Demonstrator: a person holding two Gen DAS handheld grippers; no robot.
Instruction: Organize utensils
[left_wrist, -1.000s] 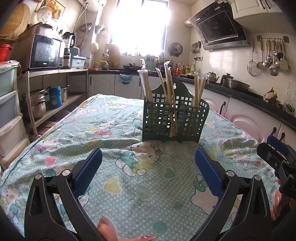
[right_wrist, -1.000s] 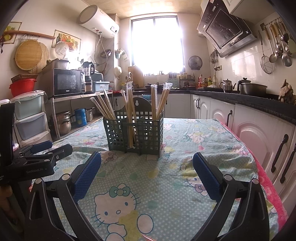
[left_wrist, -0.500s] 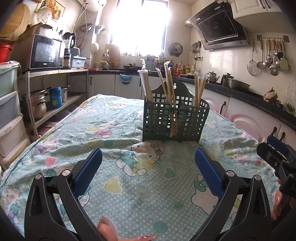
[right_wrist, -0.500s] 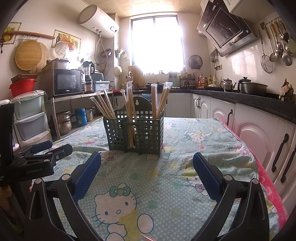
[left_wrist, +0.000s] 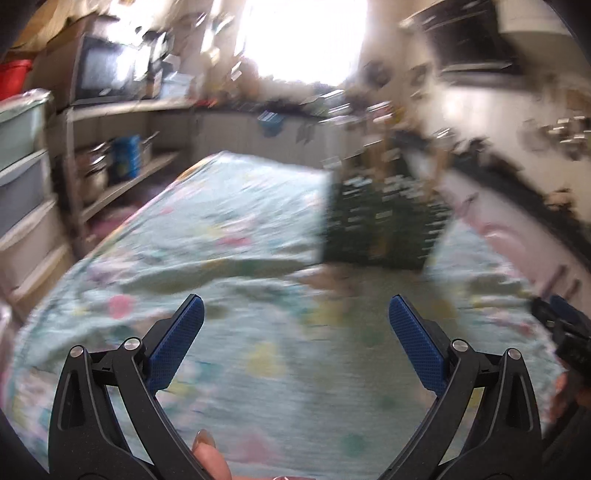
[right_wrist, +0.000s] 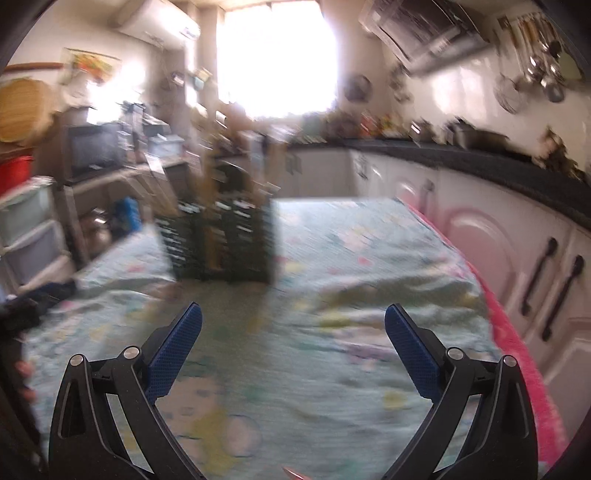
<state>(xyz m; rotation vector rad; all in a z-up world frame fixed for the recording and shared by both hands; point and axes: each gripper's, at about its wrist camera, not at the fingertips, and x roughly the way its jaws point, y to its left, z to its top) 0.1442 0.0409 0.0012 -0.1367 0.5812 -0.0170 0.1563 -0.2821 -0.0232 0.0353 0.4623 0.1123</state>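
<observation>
Sunlight fills the blurry kitchen behind our tabletop with its cartoon cloth. At the lower left of the left view, our left gripper has its jaws spread wide and holds nothing. Right of middle stands the green basket, with pale sticks in it, too blurred to name. We think they look put away. Our right gripper is wide apart too, empty.

I'm seeing a pale green cartoon-print tablecloth, a dark green holder, and blue pads.
</observation>
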